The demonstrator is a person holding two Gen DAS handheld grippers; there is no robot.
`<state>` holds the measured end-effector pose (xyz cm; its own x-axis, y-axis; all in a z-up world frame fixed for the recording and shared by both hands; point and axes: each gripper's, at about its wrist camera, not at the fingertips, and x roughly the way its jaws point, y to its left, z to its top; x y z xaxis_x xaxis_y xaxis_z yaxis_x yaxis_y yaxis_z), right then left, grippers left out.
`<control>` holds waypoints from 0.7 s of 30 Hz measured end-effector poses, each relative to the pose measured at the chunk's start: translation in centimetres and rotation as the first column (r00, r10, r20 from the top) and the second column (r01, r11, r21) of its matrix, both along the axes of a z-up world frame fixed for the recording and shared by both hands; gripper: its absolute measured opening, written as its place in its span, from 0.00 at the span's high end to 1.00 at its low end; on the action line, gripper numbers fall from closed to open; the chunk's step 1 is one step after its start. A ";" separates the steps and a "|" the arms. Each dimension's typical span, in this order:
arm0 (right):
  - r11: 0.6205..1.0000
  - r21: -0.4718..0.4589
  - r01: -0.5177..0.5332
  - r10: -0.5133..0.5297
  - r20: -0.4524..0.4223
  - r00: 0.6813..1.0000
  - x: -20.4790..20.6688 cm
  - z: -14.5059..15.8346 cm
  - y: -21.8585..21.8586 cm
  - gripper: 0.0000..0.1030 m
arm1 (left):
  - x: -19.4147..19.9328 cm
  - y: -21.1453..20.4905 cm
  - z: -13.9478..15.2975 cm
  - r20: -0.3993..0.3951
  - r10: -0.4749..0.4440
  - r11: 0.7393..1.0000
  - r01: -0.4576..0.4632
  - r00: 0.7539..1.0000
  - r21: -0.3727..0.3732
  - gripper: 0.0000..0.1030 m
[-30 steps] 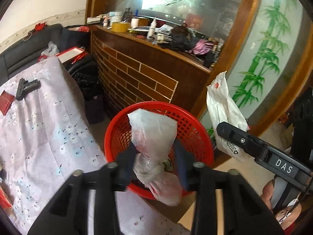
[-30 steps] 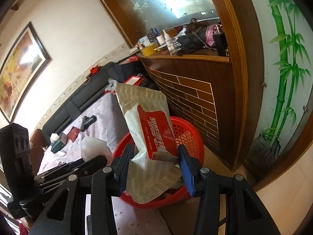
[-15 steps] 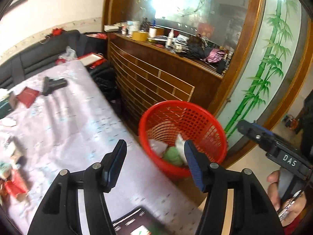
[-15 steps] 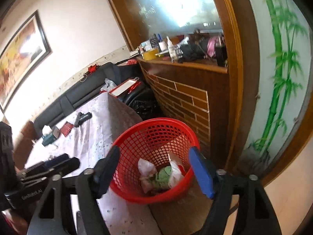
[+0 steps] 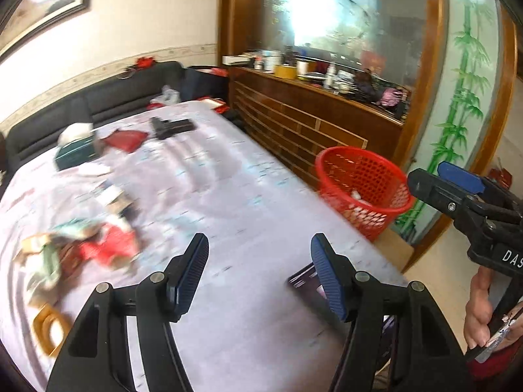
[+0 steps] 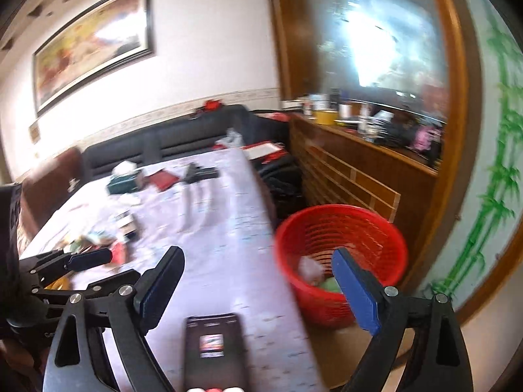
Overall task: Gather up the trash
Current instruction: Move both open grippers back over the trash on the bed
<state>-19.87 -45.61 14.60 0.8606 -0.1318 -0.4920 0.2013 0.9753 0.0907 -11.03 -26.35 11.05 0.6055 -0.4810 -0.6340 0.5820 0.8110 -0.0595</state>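
A red mesh basket (image 5: 362, 183) stands on the floor at the table's right edge, with white and green trash inside (image 6: 315, 274). A heap of red, green and white wrappers (image 5: 81, 248) lies on the cloth-covered table (image 5: 228, 196) at the left; it also shows in the right wrist view (image 6: 94, 241). My left gripper (image 5: 260, 274) is open and empty above the table's near part. My right gripper (image 6: 258, 290) is open and empty over the table edge beside the basket (image 6: 340, 248); it also shows in the left wrist view (image 5: 457, 192).
On the table lie a black booklet (image 6: 214, 349), a black toy gun (image 5: 171, 126), a red wallet (image 5: 126, 140), a green tissue box (image 5: 76, 152) and a tape roll (image 5: 49, 326). A cluttered wooden counter (image 5: 313, 111) stands behind the basket. A dark sofa (image 5: 91, 111) runs along the wall.
Both grippers let their trash drop into the basket, opened, and pulled back and left toward the table. The basket now sits further right in both views.
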 end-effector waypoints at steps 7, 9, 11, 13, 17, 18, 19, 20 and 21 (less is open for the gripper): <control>0.992 -0.029 -0.119 0.118 -0.040 0.992 1.7 -1.4 6.3 0.09 | -0.4 7.3 -1.6 -0.045 0.127 0.992 -0.128 0.991 -0.018 0.38; 0.988 -0.025 -0.152 0.150 -0.054 0.987 2.2 -1.8 7.7 0.15 | -0.5 9.9 -1.9 -0.061 0.167 0.985 -0.169 0.984 -0.032 0.38; 0.982 -0.006 -0.189 0.188 -0.075 0.979 2.8 -2.3 9.0 0.20 | -0.7 12.7 -2.1 -0.074 0.216 0.975 -0.219 0.974 -0.038 0.38; 0.973 0.049 -0.227 0.232 -0.108 0.967 3.8 -3.1 9.7 0.27 | -0.7 15.5 -2.3 -0.088 0.270 0.961 -0.274 0.959 -0.043 0.38; 0.961 0.041 -0.274 0.277 -0.155 0.948 5.2 -4.1 12.3 0.27 | 0.1 21.2 -3.1 -0.126 0.386 0.917 -0.395 0.914 -0.061 0.38; 0.958 0.039 -0.284 0.287 -0.157 0.945 5.3 -4.2 12.7 0.27 | 0.4 22.5 -3.5 -0.144 0.416 0.902 -0.427 0.898 -0.063 0.38; 0.954 0.040 -0.298 0.301 -0.161 0.940 5.5 -4.3 13.3 0.27 | 0.7 23.4 -3.8 -0.158 0.437 0.891 -0.450 0.886 -0.061 0.38; 0.950 0.041 -0.309 0.311 -0.166 0.936 5.7 -4.3 13.6 0.27 | 1.3 24.7 -4.4 -0.185 0.470 0.871 -0.487 0.863 -0.059 0.38; 0.947 0.043 -0.319 0.321 -0.169 0.932 5.9 -4.4 14.1 0.27 | 2.0 25.8 -5.0 -0.221 0.486 0.858 -0.510 0.846 -0.064 0.38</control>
<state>-14.00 -31.52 10.19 0.7584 0.1447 -0.6355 -0.1074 0.9895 0.0970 -9.04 -0.59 6.02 0.6567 -0.2244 -0.7200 0.0695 0.9687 -0.2385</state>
